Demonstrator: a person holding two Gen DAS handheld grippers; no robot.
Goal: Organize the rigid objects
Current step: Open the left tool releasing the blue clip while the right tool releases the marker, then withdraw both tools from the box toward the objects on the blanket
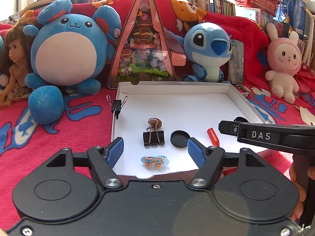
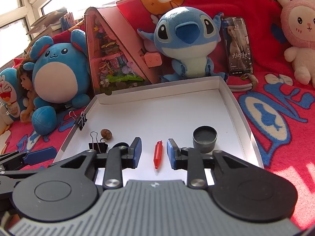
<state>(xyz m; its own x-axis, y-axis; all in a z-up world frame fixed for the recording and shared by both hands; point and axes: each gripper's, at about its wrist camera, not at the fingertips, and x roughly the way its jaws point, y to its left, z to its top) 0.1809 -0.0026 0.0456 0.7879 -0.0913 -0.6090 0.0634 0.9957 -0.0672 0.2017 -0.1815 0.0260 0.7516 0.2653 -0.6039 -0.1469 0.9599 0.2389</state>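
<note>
Both tongs parted, nothing gripped. Left tongs (image 1: 155, 150) stand wide over the near end of the white tray (image 1: 234, 94); under them, free on the tray floor, a pale-blue hair clip (image 1: 154, 160) with little bears, long axis crosswise to the tongs. Right tongs (image 2: 154, 151) stand at a narrower gap, pads clear on either side of the red pen-like piece (image 2: 158, 154); it lies flat in the tray, long axis running near-to-far, slim tip toward the camera, blunt end pointing away. Reads as a release step: both items set down inside the tray, tongs off them. Next move likely calls for lifting straight clear so no pad nudges the red piece, then seeking another loose item. Just beyond: black binder clip (image 1: 154, 137) with handles pointing away, a brown nut-like object (image 1: 155, 123) behind it, a black round lid (image 1: 180, 139), a dark round tin (image 2: 204, 139) on the right. Another binder clip (image 1: 117, 106) bites the tray's left wall. Farther back, on the red blanket (image 1: 59, 137): plush toys, a doll, a pink triangular display.
</note>
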